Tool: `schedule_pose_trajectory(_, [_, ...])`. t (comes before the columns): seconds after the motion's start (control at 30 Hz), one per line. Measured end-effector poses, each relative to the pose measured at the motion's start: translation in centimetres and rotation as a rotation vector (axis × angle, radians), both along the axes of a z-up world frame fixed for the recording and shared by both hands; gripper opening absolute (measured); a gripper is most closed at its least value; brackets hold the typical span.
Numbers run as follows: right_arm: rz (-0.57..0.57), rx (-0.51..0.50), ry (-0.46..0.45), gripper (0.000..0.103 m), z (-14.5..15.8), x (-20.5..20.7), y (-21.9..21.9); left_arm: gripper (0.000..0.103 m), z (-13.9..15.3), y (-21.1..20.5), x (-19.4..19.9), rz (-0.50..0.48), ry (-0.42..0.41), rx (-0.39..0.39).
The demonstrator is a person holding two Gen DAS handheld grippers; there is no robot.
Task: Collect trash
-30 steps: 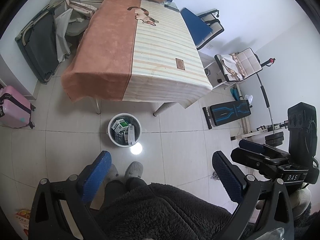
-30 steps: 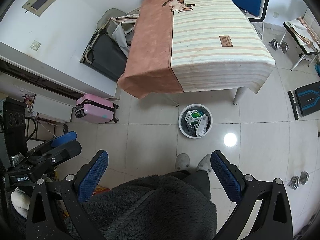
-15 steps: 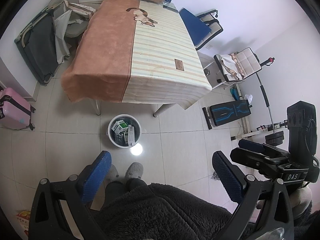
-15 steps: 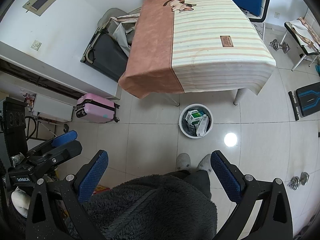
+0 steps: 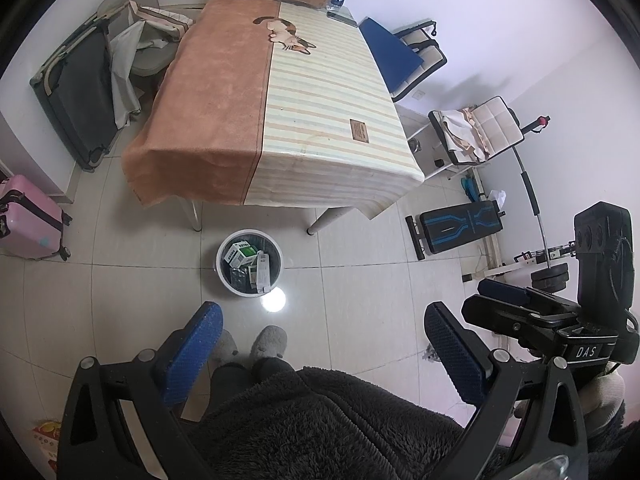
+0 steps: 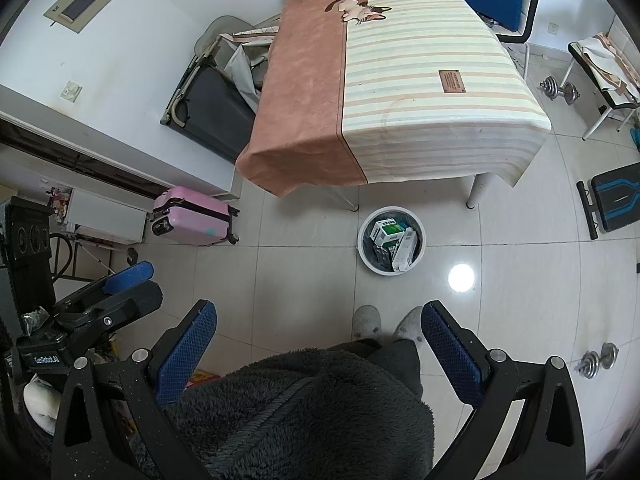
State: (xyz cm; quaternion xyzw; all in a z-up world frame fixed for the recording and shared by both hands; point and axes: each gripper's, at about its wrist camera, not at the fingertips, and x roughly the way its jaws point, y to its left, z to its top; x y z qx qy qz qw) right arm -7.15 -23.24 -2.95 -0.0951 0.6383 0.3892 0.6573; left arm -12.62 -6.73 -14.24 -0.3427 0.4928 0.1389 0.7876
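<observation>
A person in a dark fleece robe and grey slippers is standing on the pale tiled floor (image 5: 360, 280), holding both tools up high and looking down across the room. The left tongs (image 5: 324, 344) are gaping wide with nothing between their blue pads, and the right tongs (image 6: 318, 342) are likewise spread wide and carrying nothing.

The round white plastic waste bin (image 6: 391, 240) is sitting on the floor just in front of the slippers, near the front edge of the long desk (image 6: 400, 80) draped in a brown and cream striped cloth. Inside it, green-and-white cartons (image 5: 240, 254), a pale slim box and a dark packet are lying in a loose pile. The desk top nearest the person is looking bare; only bags and boxes are crowding its far end.

Judging from this, collecting seems largely finished, or the next pick is lying elsewhere. The risks from here are ordinary ones: reaching toward the far end could make the robe or a tool knock the light bin over, spilling the cartons. Stepping sideways could also mean tripping on the chrome dumbbell (image 6: 600, 358) lying to the right.
</observation>
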Motion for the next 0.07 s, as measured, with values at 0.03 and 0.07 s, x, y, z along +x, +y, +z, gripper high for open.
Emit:
schedule_pose_trajectory(0.03, [0.000, 0.001, -0.001, 0.103, 0.01, 0.01, -0.01, 0.103, 0.00, 0.05, 0.05, -0.002, -0.001, -0.001])
schedule_pose_trajectory(0.07, [-0.001, 0.002, 0.000, 0.103, 0.00, 0.04, -0.01, 0.103, 0.03, 0.03, 0.08, -0.003, -0.001, 0.000])
